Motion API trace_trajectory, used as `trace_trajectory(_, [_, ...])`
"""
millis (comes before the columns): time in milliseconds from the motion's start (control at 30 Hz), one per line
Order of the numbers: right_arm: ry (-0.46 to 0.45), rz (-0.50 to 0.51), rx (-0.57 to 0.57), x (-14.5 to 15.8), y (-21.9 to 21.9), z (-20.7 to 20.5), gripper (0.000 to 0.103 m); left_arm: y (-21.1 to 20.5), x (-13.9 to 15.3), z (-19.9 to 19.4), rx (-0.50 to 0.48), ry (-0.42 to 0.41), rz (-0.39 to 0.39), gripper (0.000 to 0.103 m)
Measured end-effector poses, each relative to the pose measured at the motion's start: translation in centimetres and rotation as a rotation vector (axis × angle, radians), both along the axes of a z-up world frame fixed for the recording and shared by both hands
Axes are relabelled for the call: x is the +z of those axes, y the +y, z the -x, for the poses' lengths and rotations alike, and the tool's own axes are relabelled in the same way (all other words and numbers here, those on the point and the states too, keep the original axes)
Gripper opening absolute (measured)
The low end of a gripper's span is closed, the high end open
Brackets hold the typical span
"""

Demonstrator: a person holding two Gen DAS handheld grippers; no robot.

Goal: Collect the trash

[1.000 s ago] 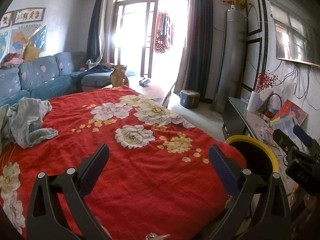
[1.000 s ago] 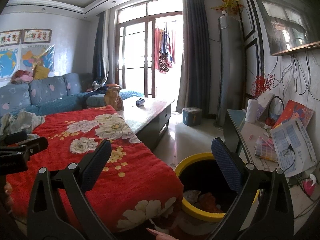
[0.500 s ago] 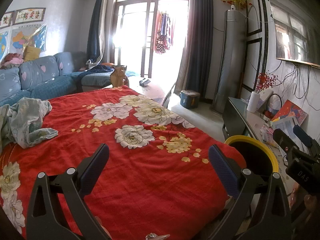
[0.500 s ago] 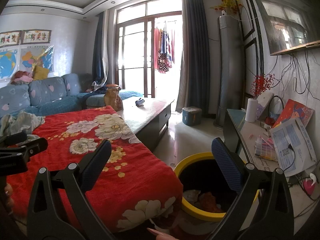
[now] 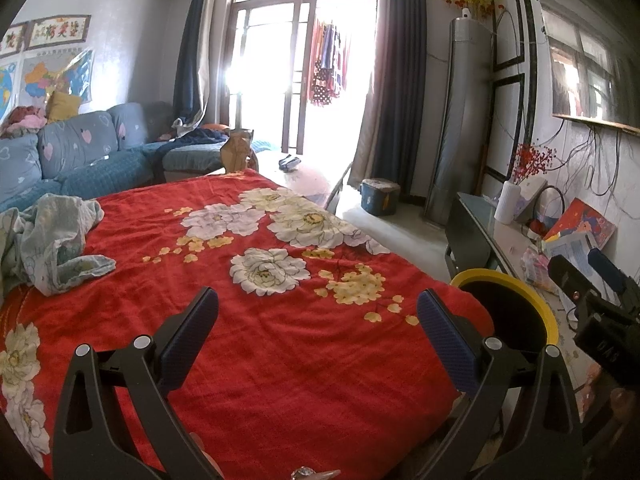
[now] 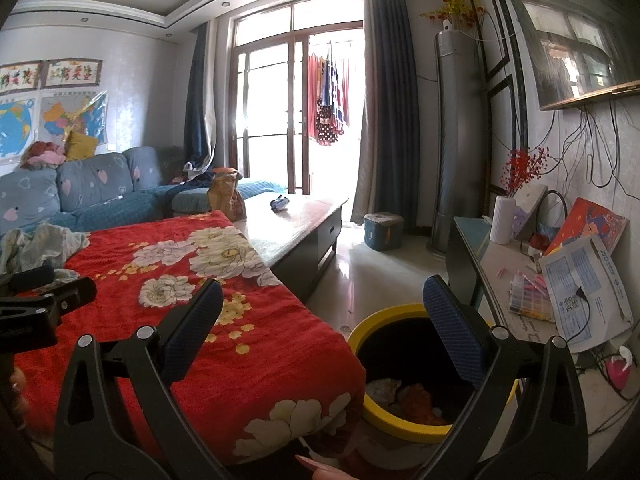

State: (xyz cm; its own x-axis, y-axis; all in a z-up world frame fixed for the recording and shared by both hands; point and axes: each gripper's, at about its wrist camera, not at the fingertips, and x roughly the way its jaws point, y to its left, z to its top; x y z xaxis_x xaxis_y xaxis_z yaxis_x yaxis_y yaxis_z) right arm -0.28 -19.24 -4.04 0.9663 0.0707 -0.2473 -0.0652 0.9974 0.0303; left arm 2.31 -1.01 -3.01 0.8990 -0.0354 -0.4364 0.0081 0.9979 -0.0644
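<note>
Through my left wrist camera, the left gripper point(image 5: 318, 320) hangs over the red cloth point(image 5: 256, 352) with its jaws spread wide and nothing between them. The bin point(image 5: 516, 312), black inside with a yellow rim, sits just past my right finger, beside the cloth's edge. Ahead and to the left of the fingers a crumpled rag point(image 5: 56, 240) lies on the cloth. Farther ahead stands a brown bag point(image 5: 237, 152) with the sofa point(image 5: 76, 156) to its left. At the far right I see the right gripper's point(image 5: 600, 304) black body, side-on.

Through my right wrist camera, the right gripper point(image 6: 320, 312) is also wide apart and empty. The bin point(image 6: 384, 412) is below and just inside my right finger, on the floor against the hanging edge of the cloth point(image 6: 224, 344). Trash point(image 6: 404, 396) lies in its bottom, pale and orange-brown scraps; I cannot tell what they are. The left gripper point(image 6: 36, 304) shows at the left edge over the cloth, the rag point(image 6: 40, 244) beyond it. Ahead is a low table point(image 6: 296, 224) with the bag point(image 6: 226, 196) at its near-left corner.
</note>
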Motion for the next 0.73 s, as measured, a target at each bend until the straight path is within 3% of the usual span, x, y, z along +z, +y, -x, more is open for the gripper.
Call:
trace_trajectory(267, [0.004, -0.002, 0.005, -0.2, 0.0, 0.0, 0.092, -0.3, -0.2, 0.1, 0.006, 0.008, -0.006, 0.097])
trace_trajectory(433, [-0.001, -0.014, 0.055, 0.4, 1.2, -0.3, 0.092, 1.1, 0.2, 0.3, 0.046, 0.025, 0.03, 0.097])
trace_trajectory(600, [0.08, -0.049, 0.277, 2.7, 7.8, -3.4, 0.092, 9.7, 0.7, 1.7, 0.266, 0.103, 0.094, 0.097])
trace_trajectory(633, [0.117, -0.036, 0.355, 3.0, 10.6, -4.2, 0.092, 11.3, 0.5, 2.0, 0.313, 0.119, 0.089, 0.097])
trace_trajectory(733, [0.314, 0.011, 0.581, 1.8, 20.3, -6.9, 0.092, 19.2, -2.0, 3.5, 0.571, 0.234, 0.023, 0.097])
